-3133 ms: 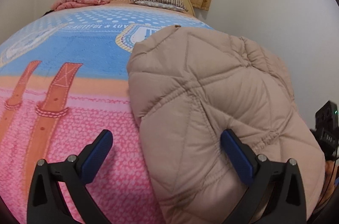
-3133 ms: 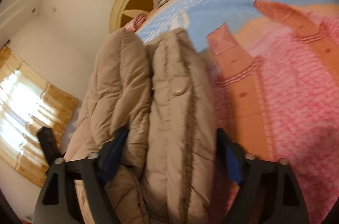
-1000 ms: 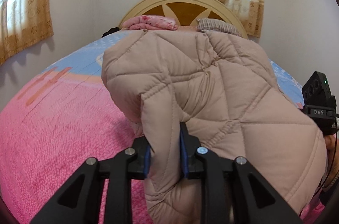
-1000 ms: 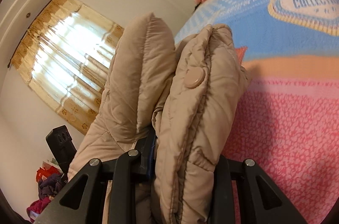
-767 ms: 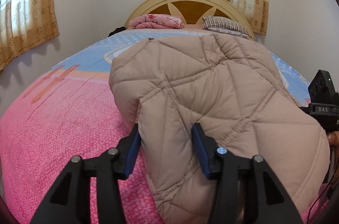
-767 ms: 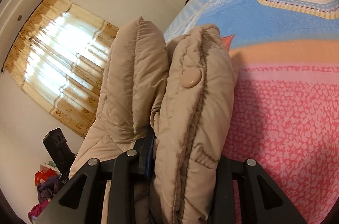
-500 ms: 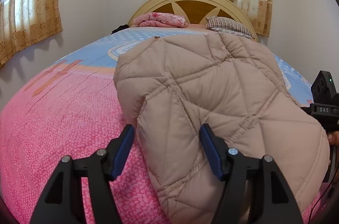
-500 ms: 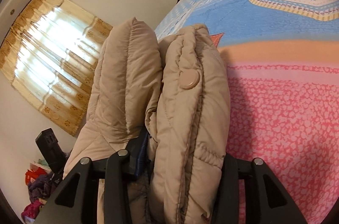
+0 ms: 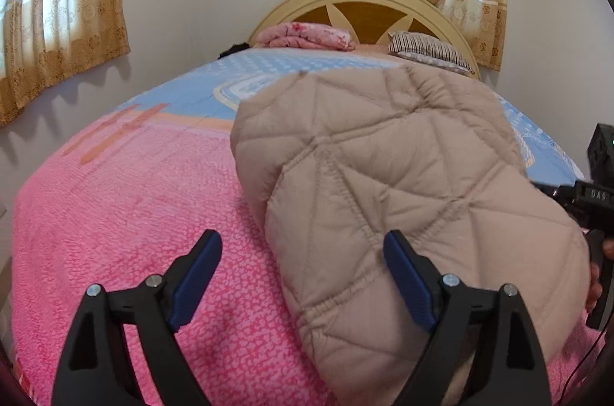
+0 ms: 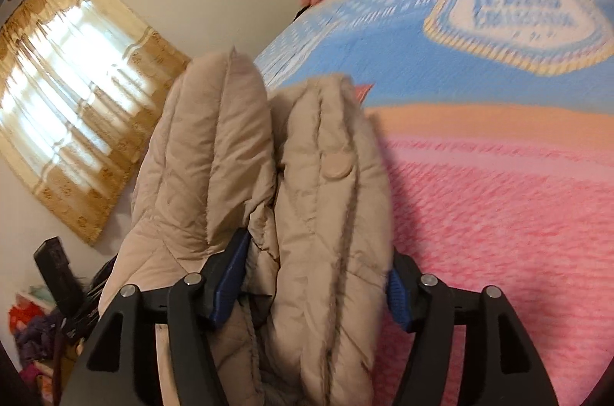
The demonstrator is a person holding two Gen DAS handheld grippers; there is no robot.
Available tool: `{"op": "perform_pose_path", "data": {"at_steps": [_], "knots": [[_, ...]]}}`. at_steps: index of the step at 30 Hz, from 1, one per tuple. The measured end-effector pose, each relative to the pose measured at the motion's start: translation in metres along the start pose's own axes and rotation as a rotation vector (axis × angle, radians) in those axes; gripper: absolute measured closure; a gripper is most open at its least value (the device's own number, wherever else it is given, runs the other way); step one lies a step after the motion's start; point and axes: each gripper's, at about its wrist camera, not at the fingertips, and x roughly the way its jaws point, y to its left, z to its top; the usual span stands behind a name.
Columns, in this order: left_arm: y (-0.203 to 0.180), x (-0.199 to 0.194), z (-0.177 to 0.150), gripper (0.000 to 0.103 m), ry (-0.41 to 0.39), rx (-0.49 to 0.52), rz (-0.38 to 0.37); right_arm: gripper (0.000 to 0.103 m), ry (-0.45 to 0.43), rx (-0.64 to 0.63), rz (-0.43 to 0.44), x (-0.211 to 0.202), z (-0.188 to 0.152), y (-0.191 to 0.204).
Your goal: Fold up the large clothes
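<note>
A beige quilted puffer jacket [image 9: 391, 175] lies folded in a thick bundle on the pink and blue bedspread [image 9: 126, 214]. My left gripper [image 9: 303, 275] is open, with its jaws wide apart; the left blue pad is over the bedspread and the right pad is against the jacket's near edge. In the right wrist view the jacket [image 10: 326, 198] shows as two padded layers with a round snap button [image 10: 337, 165]. My right gripper [image 10: 311, 285] has its jaws partly apart around one layer's lower end, with the blue pads at its sides.
A cream and brown headboard [image 9: 364, 10] stands at the far end, with a folded pink blanket [image 9: 307, 35] and a striped pillow [image 9: 426, 51] before it. Curtained windows [image 9: 57, 22] are on the walls. The other gripper's black body [image 9: 591, 198] is at the right edge. Clutter [image 10: 34, 325] sits low on the left.
My left gripper let go of the jacket's fold and opened wide, drawing back a little. My right gripper's jaws widened around the jacket layer. The jacket settled lower onto the bed.
</note>
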Motion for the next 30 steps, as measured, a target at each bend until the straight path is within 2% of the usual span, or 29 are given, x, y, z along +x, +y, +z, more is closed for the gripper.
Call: {"op": "perform_pose_path", "data": {"at_steps": [2, 5, 11, 19, 30], "knots": [[-0.003, -0.015, 0.002, 0.002, -0.035, 0.008, 0.016, 0.029, -0.066, -0.019, -0.065, -0.027, 0.003, 0.009], [-0.013, -0.050, 0.004, 0.000, -0.110, 0.026, 0.016, 0.029, -0.121, -0.078, -0.085, -0.060, 0.000, 0.030], [-0.020, -0.095, 0.017, 0.000, -0.186, 0.014, -0.003, 0.028, -0.190, -0.216, -0.146, -0.108, -0.026, 0.085], [-0.028, -0.129, 0.029, 0.000, -0.271, 0.018, -0.029, 0.028, -0.219, -0.299, -0.165, -0.133, -0.056, 0.130], [-0.029, -0.141, 0.030, 0.000, -0.310, 0.014, -0.059, 0.028, -0.255, -0.357, -0.151, -0.149, -0.069, 0.158]]}}
